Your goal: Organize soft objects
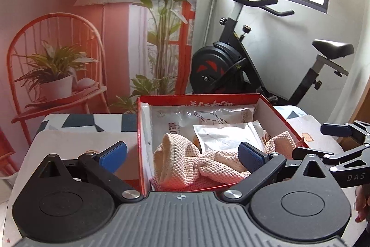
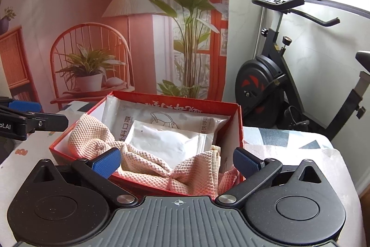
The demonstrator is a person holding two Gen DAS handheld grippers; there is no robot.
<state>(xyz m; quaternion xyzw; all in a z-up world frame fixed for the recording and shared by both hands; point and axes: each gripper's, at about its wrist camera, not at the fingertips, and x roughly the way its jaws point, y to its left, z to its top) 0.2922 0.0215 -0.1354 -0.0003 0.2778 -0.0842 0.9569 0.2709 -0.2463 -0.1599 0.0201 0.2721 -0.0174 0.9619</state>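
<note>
A red cardboard box (image 1: 281, 117) stands on the table, also in the right wrist view (image 2: 239, 126). A crumpled pink knit cloth (image 1: 182, 163) lies in its near end and hangs over the near rim (image 2: 161, 168). Behind it lie flat white packets (image 1: 226, 136) (image 2: 161, 138). My left gripper (image 1: 182, 156) is open and empty, its fingers wide on either side of the cloth. My right gripper (image 2: 178, 162) is open and empty, just before the box's near rim. Each gripper shows at the edge of the other's view.
The table (image 1: 69, 142) has a white cover with blue and grey shapes. An exercise bike (image 1: 235, 61) stands behind the box, by a window. A backdrop with a printed chair, lamp and plants (image 2: 104, 50) hangs behind the table.
</note>
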